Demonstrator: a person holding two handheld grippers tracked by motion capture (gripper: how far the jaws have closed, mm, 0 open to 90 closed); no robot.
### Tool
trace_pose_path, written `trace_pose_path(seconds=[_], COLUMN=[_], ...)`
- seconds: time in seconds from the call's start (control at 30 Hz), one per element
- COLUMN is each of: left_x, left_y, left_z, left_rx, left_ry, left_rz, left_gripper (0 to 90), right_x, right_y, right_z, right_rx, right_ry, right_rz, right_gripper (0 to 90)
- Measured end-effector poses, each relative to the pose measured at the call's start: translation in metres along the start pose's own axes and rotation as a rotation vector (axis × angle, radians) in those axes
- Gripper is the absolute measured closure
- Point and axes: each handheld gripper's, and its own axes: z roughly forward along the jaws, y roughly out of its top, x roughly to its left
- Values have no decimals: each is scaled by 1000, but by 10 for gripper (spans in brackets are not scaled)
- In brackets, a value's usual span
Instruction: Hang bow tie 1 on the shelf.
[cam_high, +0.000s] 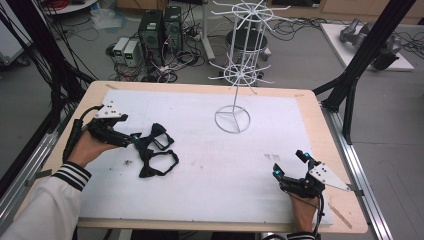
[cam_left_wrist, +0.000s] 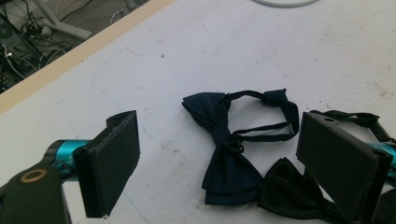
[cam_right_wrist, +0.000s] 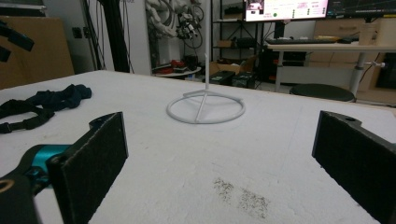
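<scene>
Two bow ties lie at the left of the white mat. The navy bow tie (cam_high: 159, 135) (cam_left_wrist: 228, 163) is farther from me, its strap looped beside it. The black bow tie (cam_high: 156, 165) (cam_left_wrist: 292, 195) lies just nearer, touching it. My left gripper (cam_high: 136, 142) (cam_left_wrist: 223, 125) hovers at their left end, open, jaws wide on either side of the navy bow and holding nothing. My right gripper (cam_high: 289, 163) (cam_right_wrist: 223, 123) rests open near the front right of the mat, with nothing between its jaws.
A white wire display rack (cam_high: 243, 45) stands on a ring base (cam_high: 232, 119) (cam_right_wrist: 205, 110) at the back middle of the mat. The wooden table edge (cam_high: 320, 130) frames the mat. Black frame posts (cam_high: 365, 55) rise at the right, and computers and cables sit on the floor behind.
</scene>
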Motion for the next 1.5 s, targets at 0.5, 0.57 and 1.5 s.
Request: trace_pose_path(seconds=[0.5,0.57,1.5], left_x=[6,6,0], left_y=[12,14,17], left_z=[20,24,72], left_rx=[110,133,359], left_ry=[-11,-21,-62], left_rz=[-1,-2,-35], left_gripper=[148,151,301], right_x=[0,0,0], right_y=[0,0,0], right_z=[0,0,0], right_rx=[3,1,3], right_ry=[0,-1,0], right_rz=[-5,-1,-5], right_gripper=[27,27,27])
